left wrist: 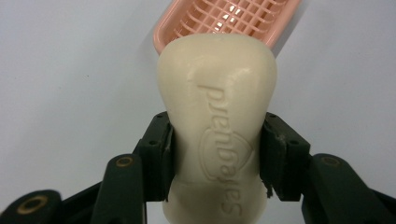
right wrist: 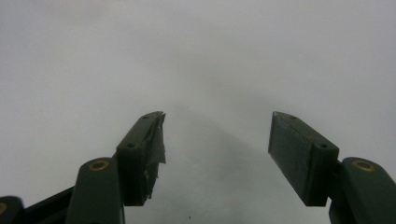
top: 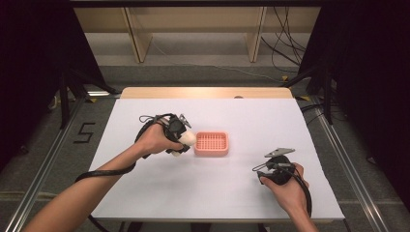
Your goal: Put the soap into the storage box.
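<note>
We've got the cream embossed soap bar (left wrist: 217,126) clamped in the left gripper (top: 186,140), just beside the pink slotted plastic soap dish (top: 211,143). Placing remains. Right gripper (right wrist: 217,154) open, empty.

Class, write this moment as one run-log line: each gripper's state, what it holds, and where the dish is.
left gripper: shut on soap bar | right gripper: open, nothing held | pink soap dish: just beyond soap, on white table
</note>
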A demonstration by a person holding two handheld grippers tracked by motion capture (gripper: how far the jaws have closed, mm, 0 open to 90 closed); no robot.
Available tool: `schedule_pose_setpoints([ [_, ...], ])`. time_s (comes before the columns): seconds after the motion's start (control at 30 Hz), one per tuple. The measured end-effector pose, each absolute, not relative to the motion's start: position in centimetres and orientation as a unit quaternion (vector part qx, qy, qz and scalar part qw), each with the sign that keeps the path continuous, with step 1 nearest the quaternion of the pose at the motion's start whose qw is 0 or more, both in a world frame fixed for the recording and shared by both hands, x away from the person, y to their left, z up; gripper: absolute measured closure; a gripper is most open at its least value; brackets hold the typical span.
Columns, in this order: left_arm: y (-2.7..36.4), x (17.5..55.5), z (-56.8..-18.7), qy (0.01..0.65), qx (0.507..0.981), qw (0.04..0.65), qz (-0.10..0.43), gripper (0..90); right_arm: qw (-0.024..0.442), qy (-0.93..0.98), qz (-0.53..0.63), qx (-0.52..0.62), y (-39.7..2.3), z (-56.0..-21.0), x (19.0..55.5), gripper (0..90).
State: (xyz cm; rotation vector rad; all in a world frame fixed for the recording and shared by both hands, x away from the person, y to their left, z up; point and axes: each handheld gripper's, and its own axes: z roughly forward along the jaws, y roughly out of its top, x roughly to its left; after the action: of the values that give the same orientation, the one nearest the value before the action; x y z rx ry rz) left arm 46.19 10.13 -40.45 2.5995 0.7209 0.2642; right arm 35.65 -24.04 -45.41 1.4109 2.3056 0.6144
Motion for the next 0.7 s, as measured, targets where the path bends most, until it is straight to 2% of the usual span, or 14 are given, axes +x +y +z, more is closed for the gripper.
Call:
schedule_pose_setpoints([
  [0.7, 9.34, 46.73, -40.49, 0.248, 0.939, 0.218, 0.098, 49.6, 0.184, 0.819, 0.222, 0.496, -23.89, -45.3, 35.63, 36.5],
])
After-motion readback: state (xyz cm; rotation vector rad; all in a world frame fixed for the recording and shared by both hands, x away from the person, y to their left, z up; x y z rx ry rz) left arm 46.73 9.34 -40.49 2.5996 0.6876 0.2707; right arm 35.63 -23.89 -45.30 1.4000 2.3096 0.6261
